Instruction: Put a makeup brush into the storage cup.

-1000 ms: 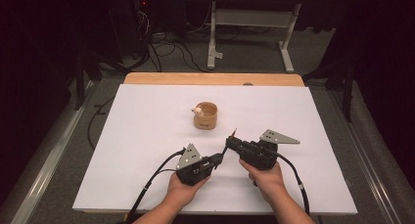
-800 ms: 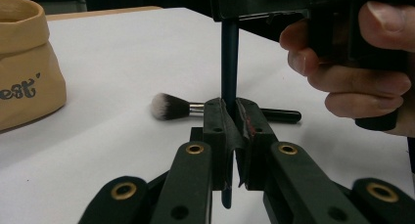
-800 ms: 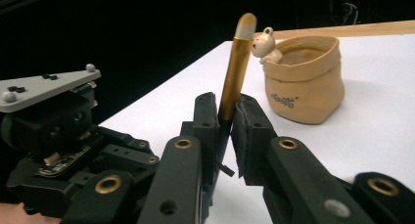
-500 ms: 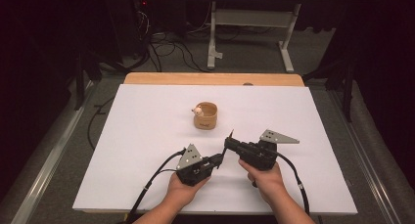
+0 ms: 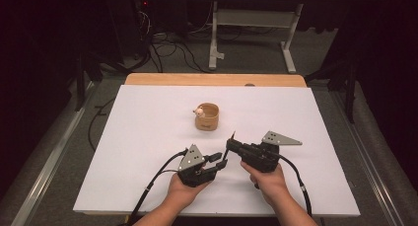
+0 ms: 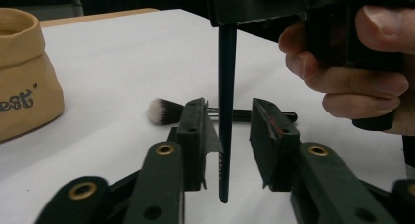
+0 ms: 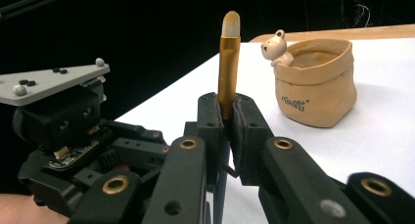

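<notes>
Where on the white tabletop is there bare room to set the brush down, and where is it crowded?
Free: the white tabletop left of the tan bag-shaped ceramic pot, the stretch right of it, and the strip behind it up to the wooden edge. Crowded: the near middle, where the left gripper and right gripper meet around the thin gold-ferruled brush, beside a fluffy black-handled brush.

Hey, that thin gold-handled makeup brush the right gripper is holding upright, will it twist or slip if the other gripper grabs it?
The thin gold-handled makeup brush looks stiff, slim and smooth, so it may pivot. The right gripper pinches only a short section, and the open left gripper flanks its dark lower end.
</notes>
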A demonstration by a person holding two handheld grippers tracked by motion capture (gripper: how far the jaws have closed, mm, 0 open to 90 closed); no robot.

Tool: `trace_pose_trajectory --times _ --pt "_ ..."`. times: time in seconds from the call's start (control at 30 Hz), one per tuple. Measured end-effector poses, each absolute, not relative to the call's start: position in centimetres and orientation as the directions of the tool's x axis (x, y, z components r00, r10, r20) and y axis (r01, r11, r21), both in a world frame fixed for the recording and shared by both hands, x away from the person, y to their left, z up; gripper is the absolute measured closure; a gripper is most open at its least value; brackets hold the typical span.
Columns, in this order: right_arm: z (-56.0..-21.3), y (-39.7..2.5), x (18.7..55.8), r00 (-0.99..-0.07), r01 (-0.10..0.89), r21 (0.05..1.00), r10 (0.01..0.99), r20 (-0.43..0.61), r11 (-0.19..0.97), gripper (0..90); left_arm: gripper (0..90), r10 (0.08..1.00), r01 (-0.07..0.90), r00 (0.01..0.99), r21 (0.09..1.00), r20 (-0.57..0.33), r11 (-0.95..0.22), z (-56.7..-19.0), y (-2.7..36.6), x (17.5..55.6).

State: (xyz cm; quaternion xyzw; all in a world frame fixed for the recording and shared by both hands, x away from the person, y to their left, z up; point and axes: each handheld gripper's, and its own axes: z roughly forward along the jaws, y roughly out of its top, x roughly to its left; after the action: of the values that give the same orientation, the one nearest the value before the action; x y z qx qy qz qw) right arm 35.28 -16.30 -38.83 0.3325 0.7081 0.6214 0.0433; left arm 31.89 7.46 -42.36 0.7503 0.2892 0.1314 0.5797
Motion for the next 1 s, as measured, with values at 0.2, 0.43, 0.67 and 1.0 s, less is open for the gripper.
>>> trace_pose_trajectory --times 0.2,0.43,0.67,1.0 --pt "-38.8 -16.2 35.1 -0.784 0.391 0.920 0.536 0.313 0.034 85.4 56.5 0.604 0.299 0.782 0.943 -0.154 -0.147 -42.1 7.6 32.1" --pt "-38.8 -16.0 34.9 -0.793 0.361 0.930 0.546 0.269 0.068 85.3 51.3 0.615 0.310 0.773 0.939 -0.158 -0.147 -41.9 7.8 32.3" --pt "-38.8 -15.4 34.5 -0.809 0.326 0.938 0.548 0.211 0.120 85.3 56.9 0.610 0.280 0.780 0.949 -0.138 -0.144 -41.7 7.9 32.1" --pt "-38.8 -14.4 33.9 -0.833 0.302 0.939 0.524 0.176 0.164 85.2 67.0 0.602 0.256 0.789 0.957 -0.123 -0.140 -41.5 8.0 31.9"
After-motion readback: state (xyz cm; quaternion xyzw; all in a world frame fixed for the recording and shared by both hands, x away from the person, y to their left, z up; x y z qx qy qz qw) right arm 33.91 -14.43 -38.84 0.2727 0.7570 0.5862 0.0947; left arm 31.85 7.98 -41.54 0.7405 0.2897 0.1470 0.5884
